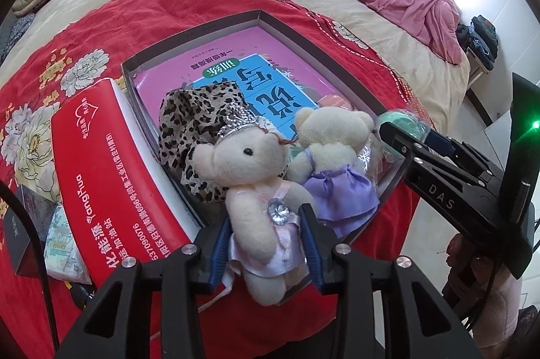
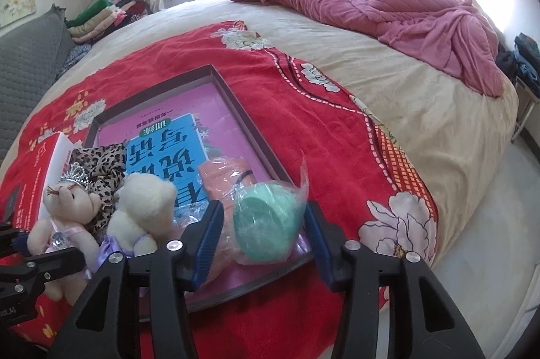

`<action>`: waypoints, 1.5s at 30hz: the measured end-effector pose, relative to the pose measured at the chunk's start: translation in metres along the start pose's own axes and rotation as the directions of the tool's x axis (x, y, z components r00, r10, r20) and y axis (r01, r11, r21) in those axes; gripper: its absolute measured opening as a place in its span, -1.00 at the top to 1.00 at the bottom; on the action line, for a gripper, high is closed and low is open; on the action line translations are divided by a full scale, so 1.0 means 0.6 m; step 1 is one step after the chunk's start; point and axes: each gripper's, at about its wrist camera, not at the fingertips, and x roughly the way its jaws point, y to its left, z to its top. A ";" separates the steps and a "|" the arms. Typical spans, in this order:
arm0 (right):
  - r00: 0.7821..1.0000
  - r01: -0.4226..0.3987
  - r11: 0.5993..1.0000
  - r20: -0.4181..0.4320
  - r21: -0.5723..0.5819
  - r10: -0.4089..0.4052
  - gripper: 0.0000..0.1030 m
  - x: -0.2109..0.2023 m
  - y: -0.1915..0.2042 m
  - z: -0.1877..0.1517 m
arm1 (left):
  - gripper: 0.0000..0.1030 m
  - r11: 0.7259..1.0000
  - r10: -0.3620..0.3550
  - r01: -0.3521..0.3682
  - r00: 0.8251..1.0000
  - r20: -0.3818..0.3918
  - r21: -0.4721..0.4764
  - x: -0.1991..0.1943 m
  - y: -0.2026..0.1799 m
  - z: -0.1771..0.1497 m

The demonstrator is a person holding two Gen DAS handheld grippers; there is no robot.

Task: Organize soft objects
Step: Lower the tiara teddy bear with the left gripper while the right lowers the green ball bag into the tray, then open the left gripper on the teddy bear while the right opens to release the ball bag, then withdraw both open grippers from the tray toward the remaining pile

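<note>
At six o'clock, our left gripper (image 1: 266,244) brackets the pink-dressed bear (image 1: 260,200), jaws apart; our right gripper (image 2: 263,237) gapes around the green ball (image 2: 266,220).

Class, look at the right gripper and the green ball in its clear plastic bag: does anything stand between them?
Nothing visible does. The right gripper straddles the bagged green ball, which sits in the shallow grey box; open gaps show between the ball and both blue pads.
</note>
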 end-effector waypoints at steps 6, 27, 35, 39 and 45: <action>1.000 0.009 1.000 -0.001 0.011 -0.009 -0.09 -0.008 -0.006 -0.005 | 0.04 1.000 0.008 -0.008 1.000 -0.002 0.020 -0.006 -0.010 -0.006; 0.995 -0.015 1.000 0.102 -0.025 0.018 -0.28 -0.090 0.019 0.018 | -0.24 0.999 0.038 -0.036 0.995 0.097 -0.022 -0.078 0.015 -0.006; 0.985 -0.041 0.993 0.164 -0.110 0.059 -0.34 -0.152 0.085 0.028 | -0.25 0.997 0.064 -0.056 0.988 0.139 -0.061 -0.123 0.053 -0.023; 0.978 -0.078 0.985 0.180 -0.152 0.105 -0.35 -0.179 0.128 0.026 | -0.26 0.992 0.087 -0.072 0.984 0.154 -0.103 -0.143 0.090 -0.040; 0.972 -0.110 0.964 0.178 -0.241 0.156 -0.36 -0.203 0.203 0.014 | -0.26 0.977 0.130 -0.104 0.982 0.137 -0.186 -0.157 0.171 -0.083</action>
